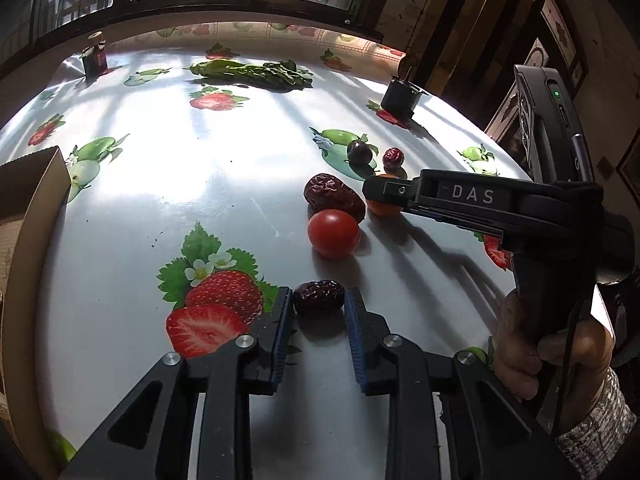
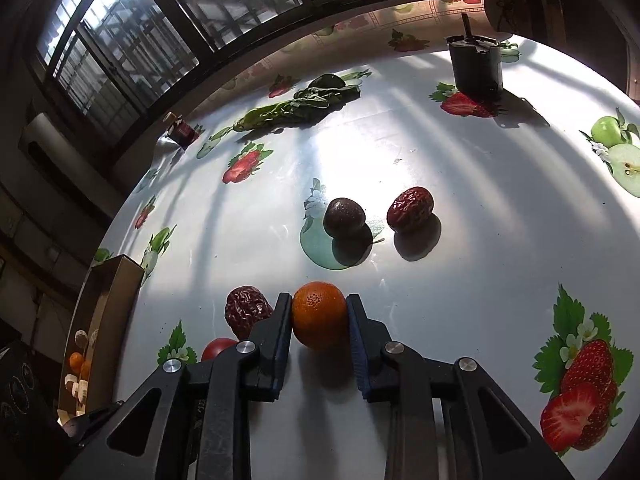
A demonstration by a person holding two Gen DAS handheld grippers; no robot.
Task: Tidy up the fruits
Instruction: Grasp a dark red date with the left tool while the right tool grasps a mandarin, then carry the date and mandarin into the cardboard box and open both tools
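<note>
A small dark wrinkled date [image 1: 319,297] lies on the table between the blue pads of my left gripper [image 1: 319,293], which is shut on it. My right gripper [image 2: 319,300] is shut on a small orange [image 2: 319,316] that rests on the tablecloth. In the left wrist view the right gripper [image 1: 374,190] comes in from the right, with the orange [image 1: 384,205] at its tip. Loose fruit lies close by: a red tomato [image 1: 333,233], a large red date [image 1: 334,196], a dark round fruit [image 2: 344,217] and another red date [image 2: 410,208].
An open cardboard box [image 1: 28,208] stands at the table's left edge, with small oranges and other pieces inside [image 2: 78,364]. At the far side lie leafy greens [image 1: 252,72], a black pot [image 2: 476,66] and a small jar [image 1: 95,58]. A hand [image 1: 536,344] holds the right gripper's handle.
</note>
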